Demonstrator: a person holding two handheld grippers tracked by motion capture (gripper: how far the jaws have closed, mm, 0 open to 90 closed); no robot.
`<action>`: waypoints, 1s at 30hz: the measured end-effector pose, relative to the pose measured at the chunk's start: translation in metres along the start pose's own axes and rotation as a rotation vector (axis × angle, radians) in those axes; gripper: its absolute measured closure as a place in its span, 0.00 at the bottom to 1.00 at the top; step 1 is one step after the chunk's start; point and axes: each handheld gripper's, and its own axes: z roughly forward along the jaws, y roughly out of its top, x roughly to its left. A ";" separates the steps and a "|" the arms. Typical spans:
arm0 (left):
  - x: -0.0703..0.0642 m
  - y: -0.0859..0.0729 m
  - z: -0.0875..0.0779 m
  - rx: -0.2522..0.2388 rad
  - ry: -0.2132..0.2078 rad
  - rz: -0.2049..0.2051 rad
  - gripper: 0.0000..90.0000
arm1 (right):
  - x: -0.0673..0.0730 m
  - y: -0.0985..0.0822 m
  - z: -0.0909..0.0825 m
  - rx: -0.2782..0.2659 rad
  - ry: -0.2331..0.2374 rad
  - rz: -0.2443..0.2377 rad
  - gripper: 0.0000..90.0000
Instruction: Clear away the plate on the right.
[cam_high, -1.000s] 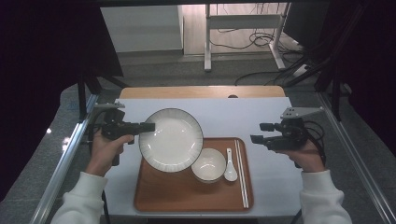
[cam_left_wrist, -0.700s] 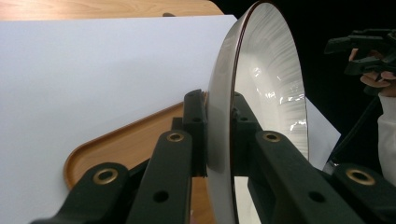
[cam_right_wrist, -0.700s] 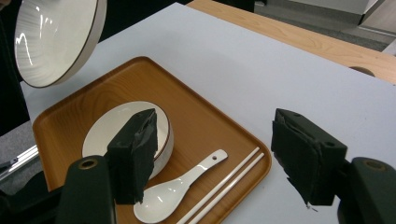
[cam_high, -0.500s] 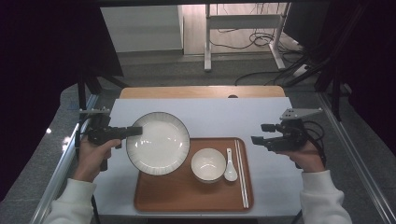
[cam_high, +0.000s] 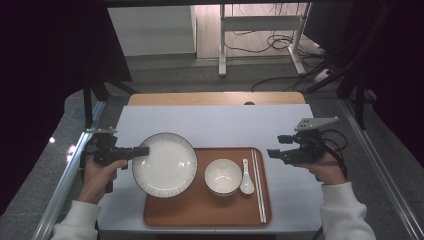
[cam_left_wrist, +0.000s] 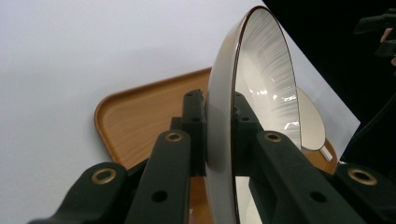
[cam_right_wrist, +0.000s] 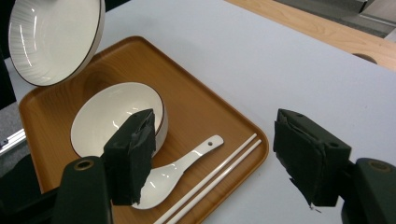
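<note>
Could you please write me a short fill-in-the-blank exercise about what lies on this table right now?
1. The left gripper has its jaws shut on the rim of the ____.
2. The bowl, spoon and chopsticks all lie on the wooden ____.
3. The spoon lies between the chopsticks and the ____.
4. The right gripper holds nothing; its jaws are ____.

Missing words: plate; tray; bowl; open

Left tool (cam_high: 141, 151) clamped tight; right tool (cam_high: 272, 153) gapes wide, level.
</note>
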 end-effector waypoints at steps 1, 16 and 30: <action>0.000 0.000 0.000 0.000 0.000 0.000 0.90 | 0.000 0.000 0.000 0.000 0.000 0.000 0.33; 0.015 -0.021 0.020 0.069 0.000 -0.015 0.89 | 0.001 -0.001 0.005 0.038 0.001 -0.007 0.33; 0.017 -0.026 0.045 0.141 -0.019 -0.006 0.89 | 0.001 -0.003 0.011 0.085 -0.001 -0.013 0.32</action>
